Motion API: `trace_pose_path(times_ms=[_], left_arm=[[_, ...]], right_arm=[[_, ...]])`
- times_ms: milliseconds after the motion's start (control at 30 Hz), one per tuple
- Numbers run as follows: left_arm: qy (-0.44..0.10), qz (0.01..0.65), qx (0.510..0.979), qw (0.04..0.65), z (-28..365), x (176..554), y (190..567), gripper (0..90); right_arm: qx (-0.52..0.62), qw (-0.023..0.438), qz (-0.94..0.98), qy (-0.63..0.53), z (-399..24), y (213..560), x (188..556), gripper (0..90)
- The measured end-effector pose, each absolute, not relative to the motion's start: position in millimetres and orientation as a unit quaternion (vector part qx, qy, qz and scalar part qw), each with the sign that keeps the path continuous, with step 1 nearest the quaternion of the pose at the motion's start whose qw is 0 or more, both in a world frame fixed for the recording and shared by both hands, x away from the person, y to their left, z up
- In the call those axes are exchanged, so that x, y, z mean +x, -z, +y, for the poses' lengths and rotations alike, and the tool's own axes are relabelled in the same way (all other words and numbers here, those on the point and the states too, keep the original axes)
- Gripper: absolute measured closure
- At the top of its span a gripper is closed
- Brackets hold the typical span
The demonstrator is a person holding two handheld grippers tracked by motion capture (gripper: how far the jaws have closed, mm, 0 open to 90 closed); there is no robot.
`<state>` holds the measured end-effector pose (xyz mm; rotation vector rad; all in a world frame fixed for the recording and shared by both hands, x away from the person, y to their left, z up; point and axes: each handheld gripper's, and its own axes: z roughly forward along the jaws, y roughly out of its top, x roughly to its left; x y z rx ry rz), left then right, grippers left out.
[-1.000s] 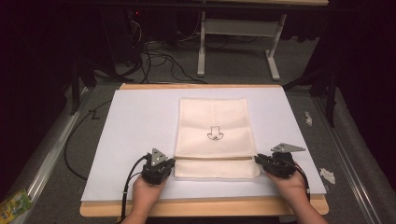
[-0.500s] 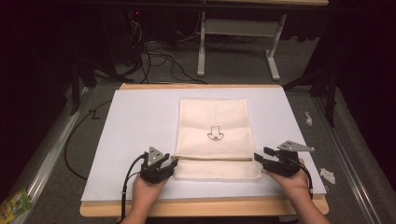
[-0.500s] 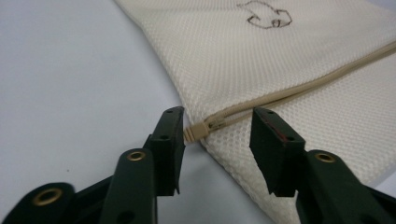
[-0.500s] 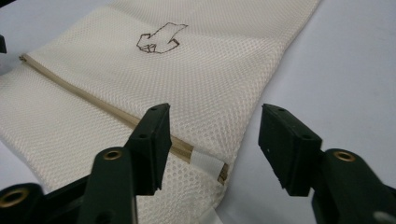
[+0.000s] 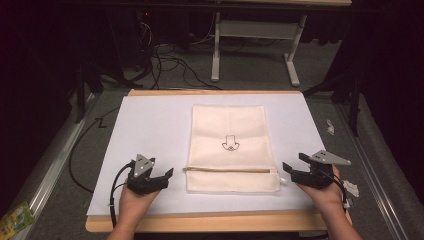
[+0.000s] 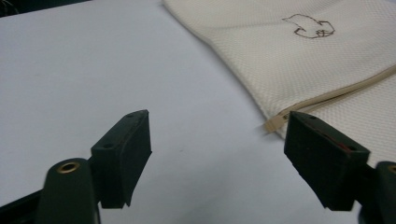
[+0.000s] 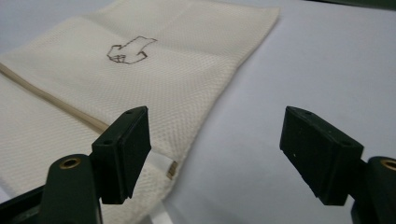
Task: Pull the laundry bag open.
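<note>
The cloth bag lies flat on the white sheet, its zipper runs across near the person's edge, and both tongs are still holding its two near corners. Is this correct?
Not quite. The cloth bag does lie flat on the white sheet with its zipper near the person's edge, but neither the left tongs nor the right tongs hold it. The high view shows both open, apart from the bag, having just been opening.

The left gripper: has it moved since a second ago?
Yes. In the high view the left gripper has drawn back leftward from the cream pouch, which it was touching; its jaws have just been opening, with nothing between them.
</note>
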<state>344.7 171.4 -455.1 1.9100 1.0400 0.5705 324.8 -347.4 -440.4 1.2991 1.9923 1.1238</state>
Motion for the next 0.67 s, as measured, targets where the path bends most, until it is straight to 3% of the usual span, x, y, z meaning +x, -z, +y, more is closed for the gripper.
trace_pose_path(times_ms=[233,667], left_arm=[[-0.247,0.446,0.732,0.453,205,341,454,19.6],[-0.253,0.443,0.733,0.45,207,339,453,19.3]], right_arm=[[0.506,0.272,0.708,-0.411,-369,438,322,18.9],[0.516,0.274,0.699,-0.412,-371,439,324,18.6]])
